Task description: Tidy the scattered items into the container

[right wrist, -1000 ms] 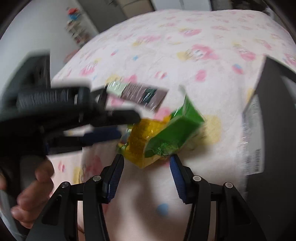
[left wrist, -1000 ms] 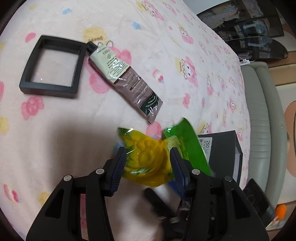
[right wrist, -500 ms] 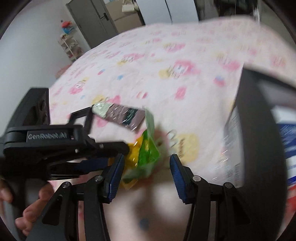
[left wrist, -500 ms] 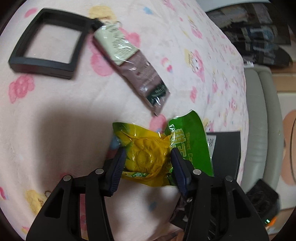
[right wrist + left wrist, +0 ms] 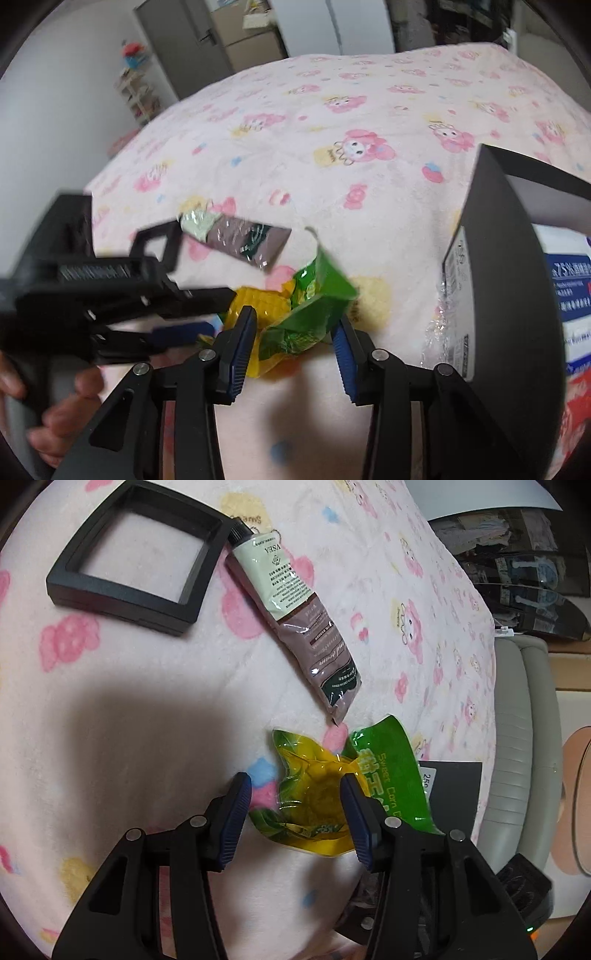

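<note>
**Right jaws close in on the corn packet**

Since a second ago the right gripper (image 5: 293, 345) has been narrowing its jaws around the packet (image 5: 325, 794), which now sits between them; the near pad meets the wrapper, while contact at the far pad is hard to make out. In the left wrist view the packet has slipped toward the 3 o'clock finger of the left gripper (image 5: 297, 814): that pad touches the yellow part, the other stands clear with blanket (image 5: 122, 738) showing in the gap, so the jaws are part open and grip nothing.

From the packet, the tube (image 5: 295, 616) lies at 12 o'clock, its crimped end just short of the wrapper's edge. The black frame (image 5: 133, 557) is at 10 o'clock, its corner touching the tube's cap. The box (image 5: 502, 280) stands at 3 o'clock in the right wrist view, its near wall close beside the green flap. Bare blanket lies open at 9 o'clock and 6 o'clock. A hand (image 5: 55, 417) holds the left gripper's handle
</note>
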Available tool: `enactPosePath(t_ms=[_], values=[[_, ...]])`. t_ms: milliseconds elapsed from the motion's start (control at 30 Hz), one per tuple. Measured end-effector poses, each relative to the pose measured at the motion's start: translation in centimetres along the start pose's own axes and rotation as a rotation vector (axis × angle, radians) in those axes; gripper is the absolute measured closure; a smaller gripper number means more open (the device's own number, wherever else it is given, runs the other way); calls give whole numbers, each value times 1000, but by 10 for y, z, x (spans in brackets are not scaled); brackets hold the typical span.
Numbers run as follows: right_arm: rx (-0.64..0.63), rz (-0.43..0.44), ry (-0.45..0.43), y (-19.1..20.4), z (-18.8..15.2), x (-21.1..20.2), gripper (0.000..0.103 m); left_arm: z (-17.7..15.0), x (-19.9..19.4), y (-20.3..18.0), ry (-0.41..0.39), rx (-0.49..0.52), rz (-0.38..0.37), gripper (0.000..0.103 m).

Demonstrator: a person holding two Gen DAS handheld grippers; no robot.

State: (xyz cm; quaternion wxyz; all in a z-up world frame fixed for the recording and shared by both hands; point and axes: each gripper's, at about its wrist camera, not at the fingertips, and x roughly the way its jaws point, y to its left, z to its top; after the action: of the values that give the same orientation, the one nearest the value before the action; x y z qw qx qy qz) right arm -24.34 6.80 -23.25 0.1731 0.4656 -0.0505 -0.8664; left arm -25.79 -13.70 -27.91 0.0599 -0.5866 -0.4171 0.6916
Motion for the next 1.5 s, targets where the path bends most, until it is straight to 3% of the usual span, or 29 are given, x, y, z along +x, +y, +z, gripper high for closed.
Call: enactPosePath(t_ms=[233, 433, 500, 667, 733, 933, 1167, 1233, 1367, 1500], values=[[10, 79, 10, -4, 0, -8, 75, -1, -11, 4, -36, -31, -20, 61], [-112, 153, 133, 30, -7, -13, 72, 2, -32, 8, -108, -53, 19, 59], [-141, 146, 143, 37, -8, -16, 72, 2, -33, 10, -94, -69, -7, 59], [-70, 85, 101, 23, -3, -19, 65, 0, -31, 9, -89, -45, 39, 54], [-55, 63, 89, 17, -3, -16, 62, 1, -26, 10, -81, -56, 22, 44], [-36, 101, 142, 14, -8, 3, 58, 2, -9, 12, -45, -73, 89, 43], [-78, 122, 115, 22, -10, -7, 65, -2, -6, 7, 10, -64, 13, 52], [-73, 144, 117, 22, -7, -13, 65, -6, -12, 6, 17, -53, 30, 52], [-21, 237, 246, 19, -6, -4, 63, -5, -23, 12, 6, -59, 78, 52], [-8, 210, 215, 16, -5, -2, 62, -2, -14, 15, 44, -77, 30, 40]])
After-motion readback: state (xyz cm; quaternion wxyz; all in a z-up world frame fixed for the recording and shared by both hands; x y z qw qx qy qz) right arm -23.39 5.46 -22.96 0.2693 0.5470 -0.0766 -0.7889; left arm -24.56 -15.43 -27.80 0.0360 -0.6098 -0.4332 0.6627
